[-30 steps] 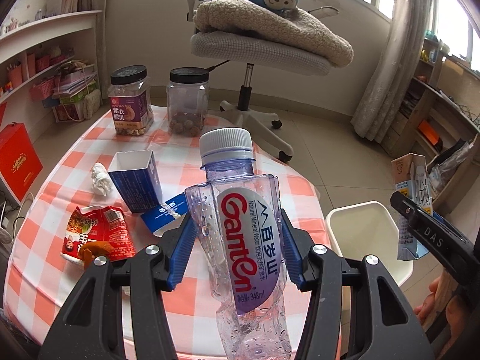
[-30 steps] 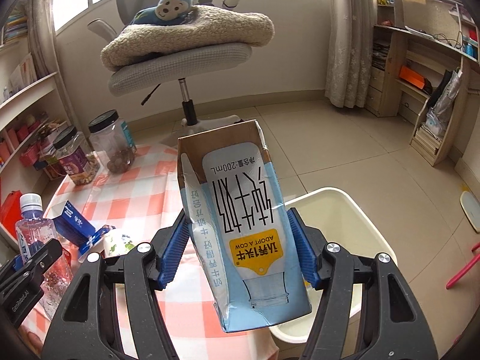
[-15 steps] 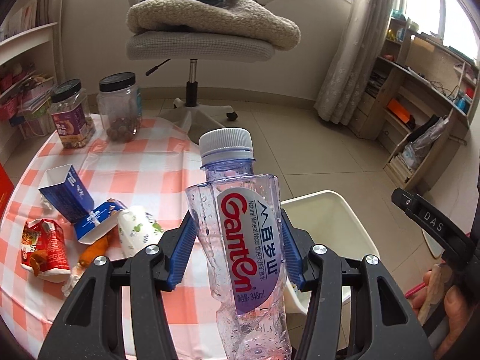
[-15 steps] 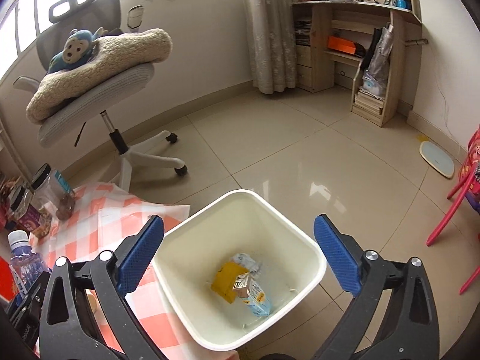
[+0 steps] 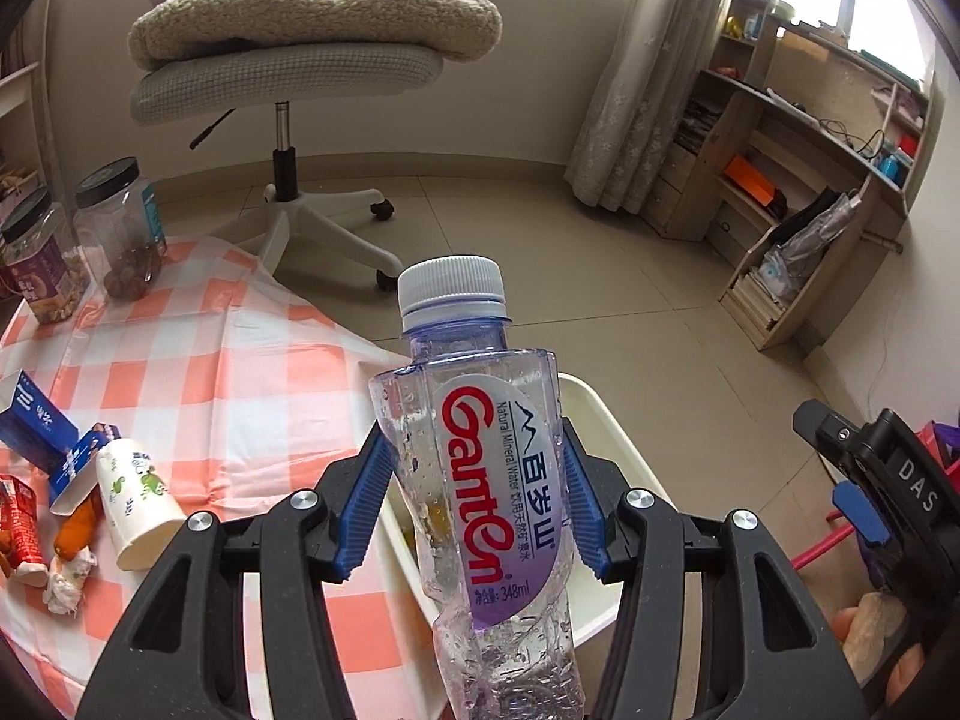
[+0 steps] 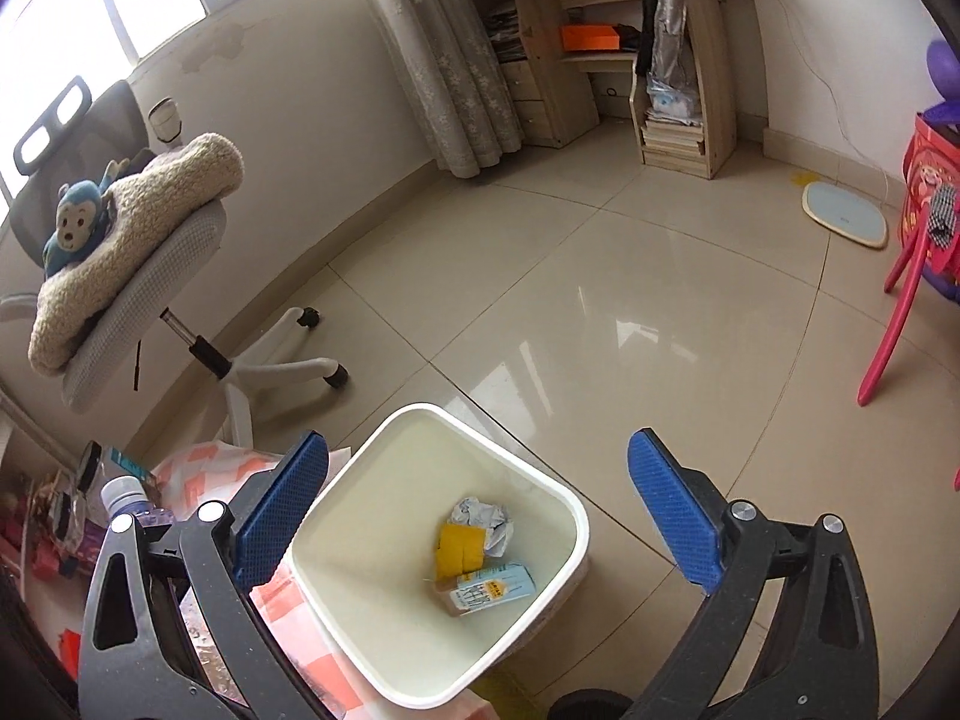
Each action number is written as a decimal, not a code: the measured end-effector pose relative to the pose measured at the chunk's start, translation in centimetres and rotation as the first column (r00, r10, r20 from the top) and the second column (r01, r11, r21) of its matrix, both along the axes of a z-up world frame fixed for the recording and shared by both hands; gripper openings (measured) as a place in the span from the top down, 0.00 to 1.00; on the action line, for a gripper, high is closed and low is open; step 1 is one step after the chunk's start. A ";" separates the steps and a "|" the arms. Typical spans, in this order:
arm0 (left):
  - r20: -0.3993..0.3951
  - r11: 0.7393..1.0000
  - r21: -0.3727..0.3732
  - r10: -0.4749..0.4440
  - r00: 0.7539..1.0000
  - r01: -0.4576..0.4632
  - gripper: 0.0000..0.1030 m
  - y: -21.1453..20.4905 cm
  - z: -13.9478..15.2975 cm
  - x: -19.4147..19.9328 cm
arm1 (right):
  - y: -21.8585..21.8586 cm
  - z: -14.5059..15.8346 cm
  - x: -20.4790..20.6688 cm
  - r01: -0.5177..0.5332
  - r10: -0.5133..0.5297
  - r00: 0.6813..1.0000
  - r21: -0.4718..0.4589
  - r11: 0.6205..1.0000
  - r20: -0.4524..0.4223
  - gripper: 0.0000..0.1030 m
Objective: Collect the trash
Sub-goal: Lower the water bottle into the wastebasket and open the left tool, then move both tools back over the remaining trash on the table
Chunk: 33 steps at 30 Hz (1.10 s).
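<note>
The water bottle (image 5: 480, 480) stands upright at the centre of the left wrist view, pinched at mid-body between the blue pads (image 5: 366, 504) of the left hand-held gripper (image 5: 474, 510). Its white cap is on; its lower body is crumpled. Behind it, the white rim of the trash bin (image 5: 606, 438) shows on both sides of the bottle; the bottle sits in front of the bin's opening in this view, though how high above it cannot be told.

In the right wrist view the bin (image 6: 384, 654) fills the lower centre, its mouth unobstructed. On its bottom lie a blue milk carton (image 6: 495, 588), a yellow wrapper (image 6: 459, 546) and crumpled paper (image 6: 483, 516), touching one another. The right hand-held gripper (image 6: 480, 516) is spread wide and holds nothing, its pads flanking the bin's opening in the frame.

The bin's left edge is just beside the edge of the table (image 5: 198, 372) with its checked cloth. At lower left of the left view lie a paper cup (image 5: 135, 498) on its side, a blue box (image 5: 36, 420), a red packet (image 5: 18, 522) and a tissue wad (image 5: 66, 582), close together. Two jars (image 5: 120, 228) stand at the table's far edge, left of frame.

Bare tiled floor (image 6: 630, 312) extends beyond and right of the bin. An office chair (image 6: 150, 300) stands at left and a red chair leg (image 6: 894, 318) at far right, both well apart from the bin.
</note>
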State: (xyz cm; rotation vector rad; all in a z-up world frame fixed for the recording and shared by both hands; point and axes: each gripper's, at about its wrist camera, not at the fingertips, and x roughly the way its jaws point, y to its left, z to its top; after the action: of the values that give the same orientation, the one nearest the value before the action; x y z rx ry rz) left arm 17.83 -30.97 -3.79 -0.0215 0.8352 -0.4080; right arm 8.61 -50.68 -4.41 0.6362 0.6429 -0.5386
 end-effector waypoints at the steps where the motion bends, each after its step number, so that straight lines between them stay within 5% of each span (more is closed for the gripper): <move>1: -0.005 1.000 -0.004 -0.010 1.000 0.010 0.48 -0.6 0.0 0.3 | -0.4 -0.1 -0.2 0.009 -0.009 1.000 0.022 1.000 0.008 0.07; 8: -0.025 1.000 0.000 -0.028 0.999 0.028 0.35 -1.6 -0.2 0.6 | -1.9 -0.1 -1.9 0.023 -0.037 0.994 0.130 0.991 0.103 0.07; 24: 0.057 0.996 0.063 0.066 0.996 -0.070 0.19 6.3 0.1 -1.7 | 4.8 2.3 -0.3 -0.184 0.186 0.967 -0.028 0.983 0.177 0.07; 28: 0.043 0.992 0.084 0.091 0.995 -0.095 0.17 8.8 -0.4 -2.1 | 6.6 1.0 1.0 -0.269 0.254 0.954 0.080 0.960 0.156 0.07; 33: 0.032 0.985 0.107 0.133 0.991 -0.136 0.17 12.5 -1.2 -2.9 | 8.8 -1.7 2.8 -0.378 0.349 0.925 0.296 0.877 0.148 0.07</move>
State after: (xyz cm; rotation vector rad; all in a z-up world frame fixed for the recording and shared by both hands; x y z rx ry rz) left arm 14.96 -18.51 -4.99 0.0282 0.8253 -0.2346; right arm 11.40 -41.84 -6.13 0.8165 0.7510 -0.0485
